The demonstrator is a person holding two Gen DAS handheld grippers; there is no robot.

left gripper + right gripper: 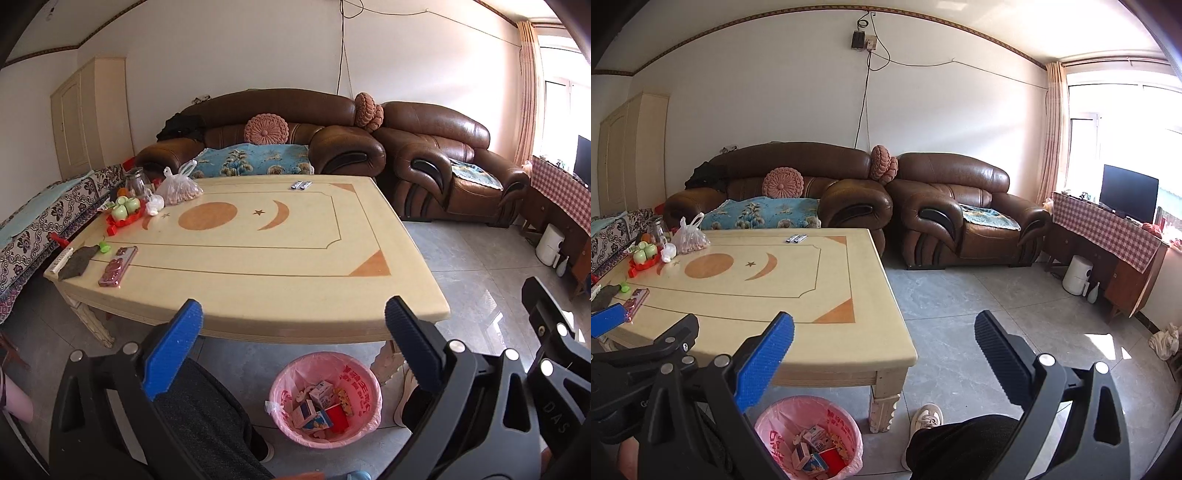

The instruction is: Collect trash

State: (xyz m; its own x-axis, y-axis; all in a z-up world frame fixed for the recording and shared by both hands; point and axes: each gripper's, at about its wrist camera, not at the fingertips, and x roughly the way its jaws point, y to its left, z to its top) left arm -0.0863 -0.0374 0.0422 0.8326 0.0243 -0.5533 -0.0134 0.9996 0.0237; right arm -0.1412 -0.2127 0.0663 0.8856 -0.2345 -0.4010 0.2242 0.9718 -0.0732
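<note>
Both claws stood wide and empty: the left gripper [293,314] hung over the table's [258,258] near edge, the right gripper [884,328] beside it. The pink-lined bin [325,398] sat on the floor under that edge, holding small cartons. Apparently 2 small wrappers [301,185] remained at the far edge; a good pickup would close squarely across 1, low and flat.

Small wrappers [301,185] at table's [258,266] far edge, too small to identify.
</note>
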